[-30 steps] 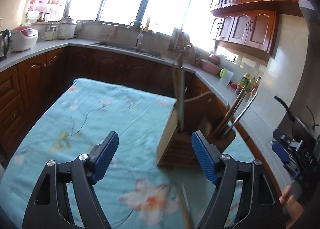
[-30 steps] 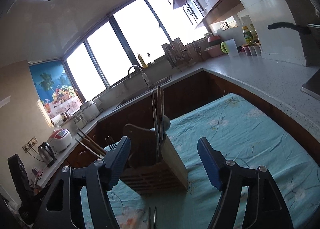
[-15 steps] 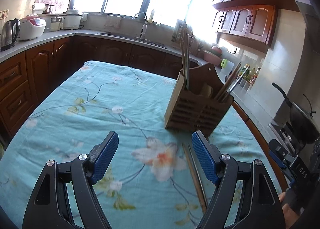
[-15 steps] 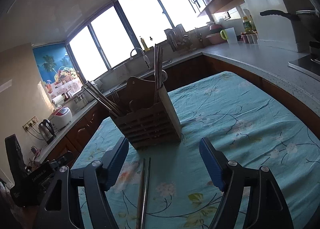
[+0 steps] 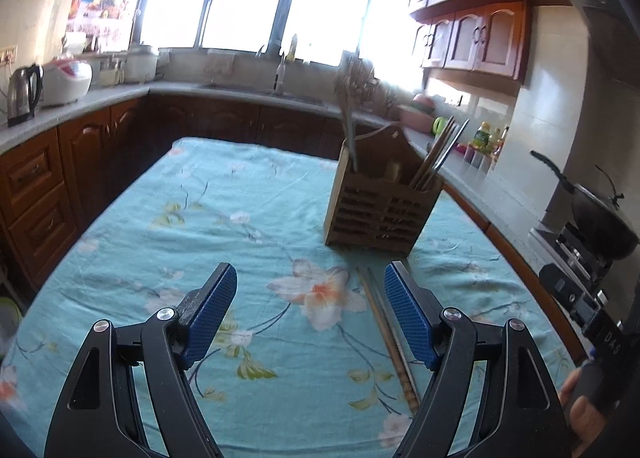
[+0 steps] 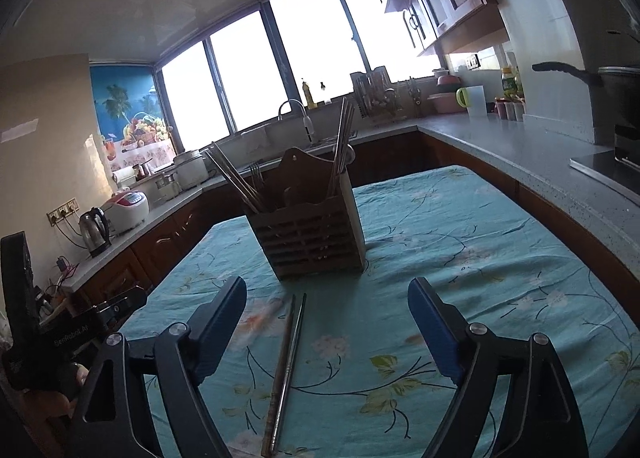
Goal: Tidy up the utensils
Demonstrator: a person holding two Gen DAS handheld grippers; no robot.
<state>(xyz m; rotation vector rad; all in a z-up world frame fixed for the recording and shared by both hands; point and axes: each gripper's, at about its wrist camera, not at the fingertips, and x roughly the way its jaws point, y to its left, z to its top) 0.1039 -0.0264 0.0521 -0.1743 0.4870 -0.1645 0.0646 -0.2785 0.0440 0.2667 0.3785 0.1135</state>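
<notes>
One utensil holder (image 6: 316, 238), two loose chopsticks (image 6: 286, 366)

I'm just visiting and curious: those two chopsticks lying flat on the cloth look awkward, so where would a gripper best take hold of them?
Probably near the middle of the chopsticks, from above. They lie flat, side by side, pointing at the holder, so jaws set across their length could pinch both. The open right gripper, jaws just widened, is nearly over them.

On my screens a teal floral tablecloth (image 5: 208, 217) covered the table. A steel kettle (image 5: 22, 95) stood beside a white rice cooker (image 5: 66, 81) on the counter, and what looked like a black wok (image 5: 600, 217) sat on the stove.
</notes>
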